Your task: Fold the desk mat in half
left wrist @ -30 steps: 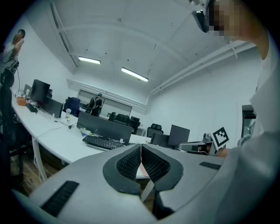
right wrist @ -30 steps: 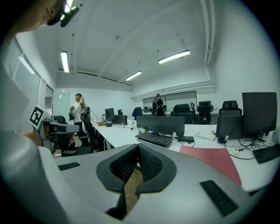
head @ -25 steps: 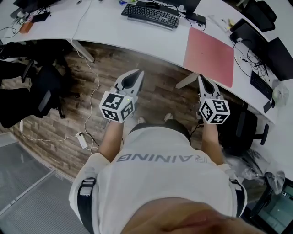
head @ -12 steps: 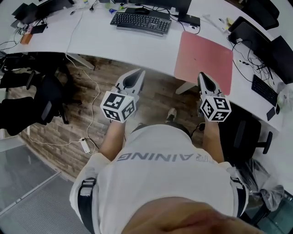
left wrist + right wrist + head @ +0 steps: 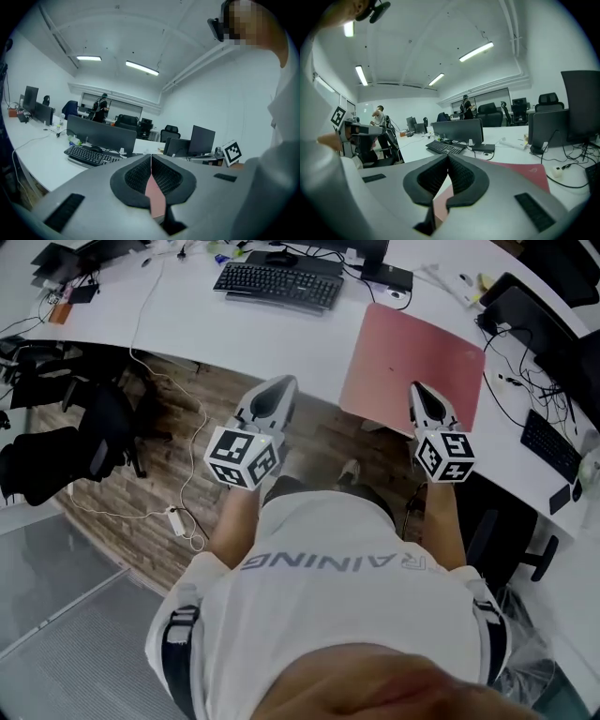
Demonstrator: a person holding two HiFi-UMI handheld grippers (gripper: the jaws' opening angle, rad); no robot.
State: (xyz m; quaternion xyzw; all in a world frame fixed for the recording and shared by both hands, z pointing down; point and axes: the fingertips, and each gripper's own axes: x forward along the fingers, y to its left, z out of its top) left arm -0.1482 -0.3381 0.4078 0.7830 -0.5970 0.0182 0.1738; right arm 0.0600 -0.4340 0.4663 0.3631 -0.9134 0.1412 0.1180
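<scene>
The red desk mat (image 5: 412, 357) lies flat on the white desk (image 5: 187, 320), its near edge at the desk's front rim. My right gripper (image 5: 415, 388) is shut and empty, with its tips just over that near edge. To the left of the mat my left gripper (image 5: 284, 381) hangs over the floor at the desk's front, also shut and empty. In the right gripper view the mat (image 5: 525, 172) spreads ahead and to the right of the closed tips (image 5: 448, 157). The left gripper view shows closed tips (image 5: 151, 157) with a pink strip (image 5: 154, 199) in the gap below them.
A black keyboard (image 5: 277, 282) and a monitor base sit behind and left of the mat. Monitors (image 5: 553, 320), cables and a second keyboard (image 5: 548, 442) crowd the desk's right wing. Black office chairs (image 5: 56, 456) and a power strip (image 5: 173, 518) are on the wooden floor at left.
The person has stepped closer to the desk, so the mat now reaches the right gripper's tips. Both grippers stay shut and level in front of the body.
</scene>
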